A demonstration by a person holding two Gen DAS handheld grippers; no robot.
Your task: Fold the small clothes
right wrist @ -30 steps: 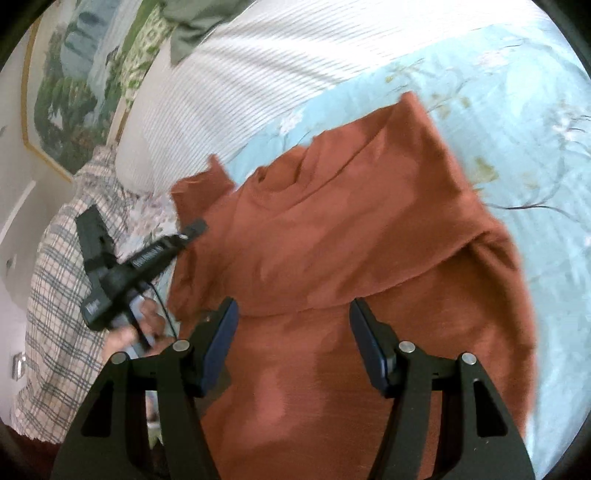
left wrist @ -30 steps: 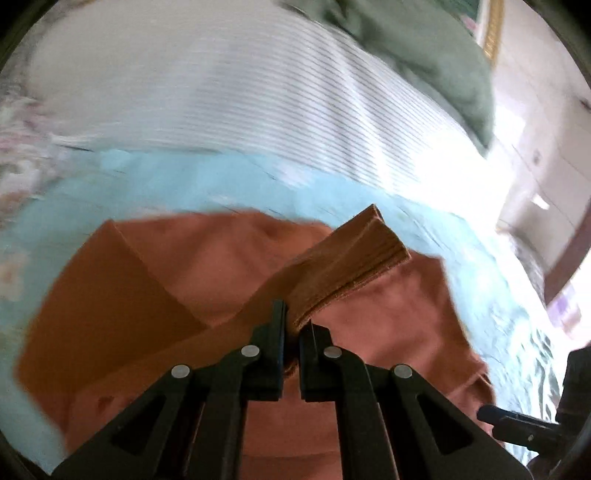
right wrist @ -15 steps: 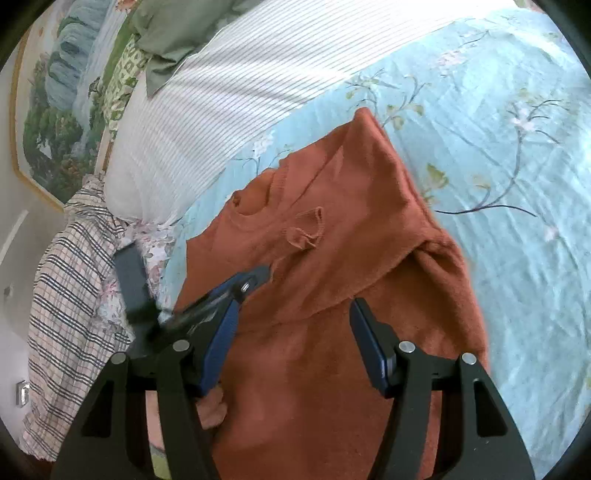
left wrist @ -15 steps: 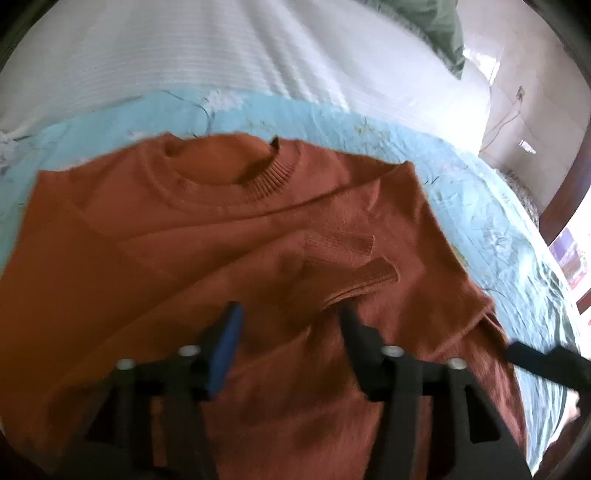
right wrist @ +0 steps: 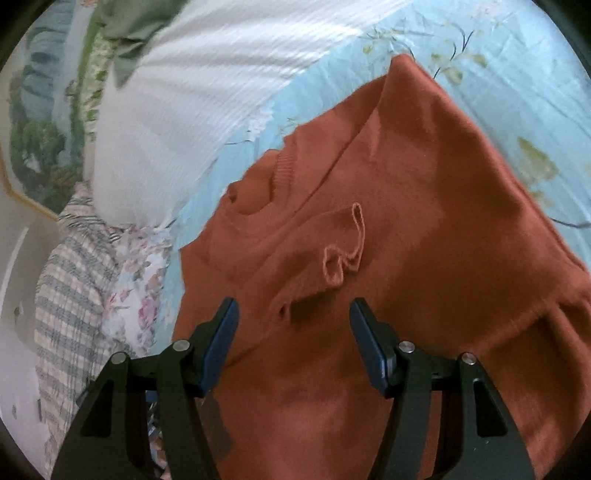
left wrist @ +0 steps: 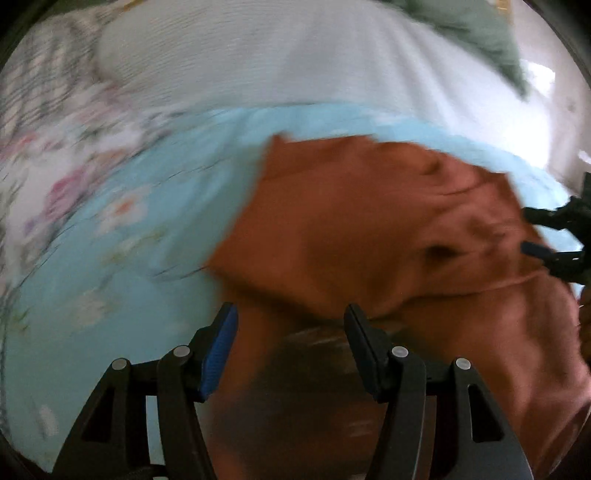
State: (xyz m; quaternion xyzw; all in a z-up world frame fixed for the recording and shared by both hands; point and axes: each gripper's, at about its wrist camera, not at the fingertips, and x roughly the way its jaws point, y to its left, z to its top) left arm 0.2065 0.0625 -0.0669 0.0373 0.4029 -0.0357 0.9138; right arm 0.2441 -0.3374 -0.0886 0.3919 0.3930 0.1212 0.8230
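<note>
A rust-orange sweater (right wrist: 424, 221) lies flat on the light blue floral bedsheet (right wrist: 517, 55). Its collar (right wrist: 258, 188) points toward the pillows, and two sleeve cuffs (right wrist: 341, 258) rest folded onto the chest. My right gripper (right wrist: 293, 306) hovers open just over the sweater's middle, with nothing between its fingers. In the blurred left wrist view, my left gripper (left wrist: 290, 314) is open and empty above the sweater (left wrist: 369, 229), near its left edge where cloth meets sheet (left wrist: 110, 277). The right gripper (left wrist: 546, 236) shows at that view's right edge.
A white ribbed pillow (right wrist: 177, 110) lies beyond the sweater, with a green cloth (right wrist: 125, 29) on top of it. Plaid and floral fabric (right wrist: 70, 295) lie at the left. A framed picture (right wrist: 33, 129) hangs on the wall. A hand (left wrist: 583, 314) shows at the right edge.
The left gripper let go of the sleeve cuff, opened, and swung toward the sweater's left edge. The cuff now lies on the chest. The right gripper came lower and closer over the sweater.
</note>
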